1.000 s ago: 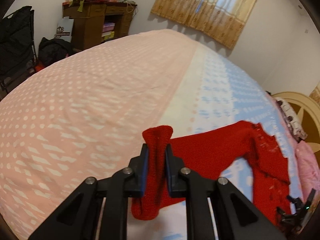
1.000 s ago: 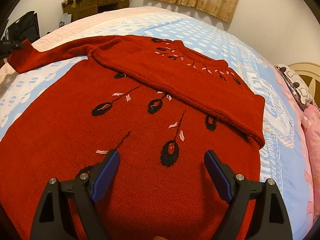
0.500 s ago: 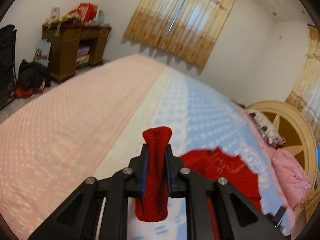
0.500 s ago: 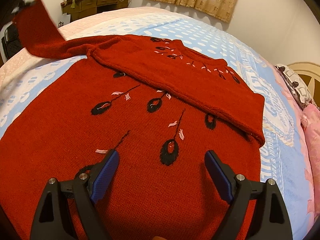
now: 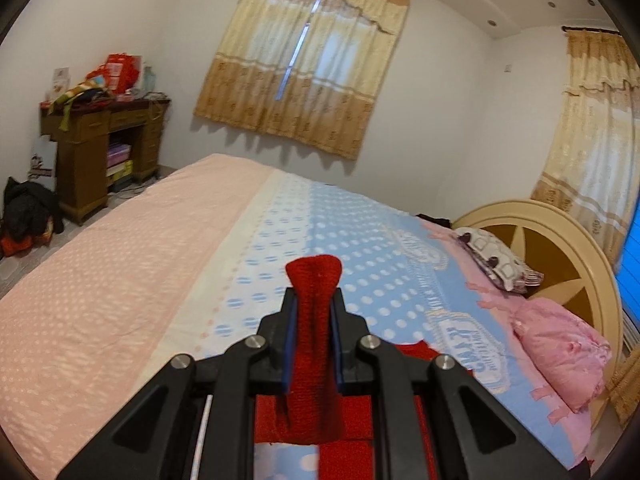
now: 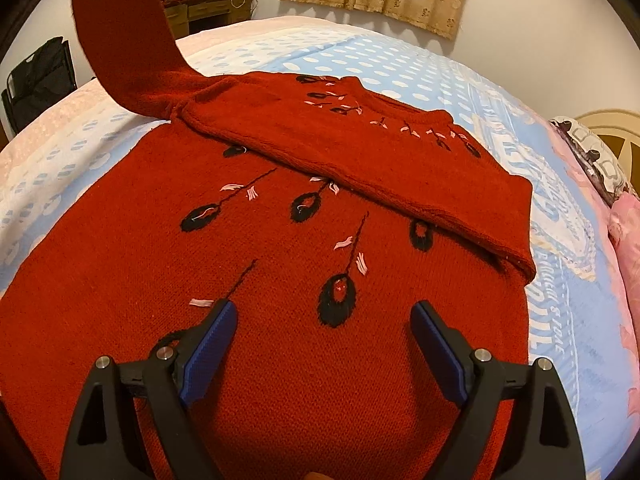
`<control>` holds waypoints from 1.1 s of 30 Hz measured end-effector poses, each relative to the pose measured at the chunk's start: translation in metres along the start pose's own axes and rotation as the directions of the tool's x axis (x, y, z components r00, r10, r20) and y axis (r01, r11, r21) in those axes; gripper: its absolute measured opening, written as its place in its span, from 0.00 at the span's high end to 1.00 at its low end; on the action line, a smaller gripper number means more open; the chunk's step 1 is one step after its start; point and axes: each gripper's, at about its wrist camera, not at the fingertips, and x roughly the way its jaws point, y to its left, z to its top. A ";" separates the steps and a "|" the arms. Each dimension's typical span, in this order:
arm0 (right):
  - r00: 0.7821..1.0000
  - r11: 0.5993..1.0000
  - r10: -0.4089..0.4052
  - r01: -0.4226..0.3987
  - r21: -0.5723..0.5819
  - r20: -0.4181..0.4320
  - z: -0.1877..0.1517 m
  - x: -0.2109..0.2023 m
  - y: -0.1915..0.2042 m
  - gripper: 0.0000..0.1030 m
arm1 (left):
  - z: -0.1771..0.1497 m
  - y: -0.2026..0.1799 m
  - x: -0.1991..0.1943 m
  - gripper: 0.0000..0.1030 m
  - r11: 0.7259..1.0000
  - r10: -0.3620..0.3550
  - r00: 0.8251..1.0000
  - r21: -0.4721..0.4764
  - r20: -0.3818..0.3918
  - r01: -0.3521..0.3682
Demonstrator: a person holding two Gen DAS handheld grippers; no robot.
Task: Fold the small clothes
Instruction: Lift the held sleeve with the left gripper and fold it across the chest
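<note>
A: Where is the red sweater (image 6: 280,320) lying?

B: Spread flat on the bed (image 6: 400,60), on the blue dotted sheet, front side up with the black and pink embroidery showing. The top part is folded down across the chest, so a thick band of knit runs from the left shoulder to the right edge

A: And the right gripper (image 6: 322,334)?

B: It hangs over the lower body of the sweater, jaws spread wide with nothing between them. One blue pad (image 6: 208,344) sits just left of a black embroidered oval, the other to its right; whether the tips touch the knit I cannot tell

A: What about the left gripper (image 5: 313,338)?

B: Closed tight on the cuff end of a sleeve (image 5: 314,356). The red knit is squeezed between the two blue pads, with the cuff poking out past the tips and the rest hanging down behind them

A: Is that sleeve off the bed?

B: Yes. In the right wrist view the sleeve (image 6: 120,32) rises from the sweater's left shoulder up toward the top left corner, clear of the sheet. The left wrist view looks out across the bed toward the curtain (image 5: 300,72) and the pink pillow (image 5: 560,356), with red fabric directly below the gripper
</note>
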 end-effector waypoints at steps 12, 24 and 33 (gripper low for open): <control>1.000 0.999 0.023 -0.023 0.025 0.011 -0.003 -0.001 -0.005 0.13 | 0.014 -0.076 0.022 0.85 0.992 -0.126 0.992 0.029 -0.012 0.126; 0.999 0.998 0.040 -0.040 0.040 0.005 -0.004 0.001 -0.007 0.13 | -0.003 -0.154 0.058 0.85 0.968 -0.232 0.967 0.071 -0.102 0.240; 0.999 0.998 0.045 -0.045 0.043 0.003 -0.005 0.002 -0.006 0.13 | -0.050 -0.209 0.120 0.85 0.955 -0.236 0.944 0.124 -0.232 0.269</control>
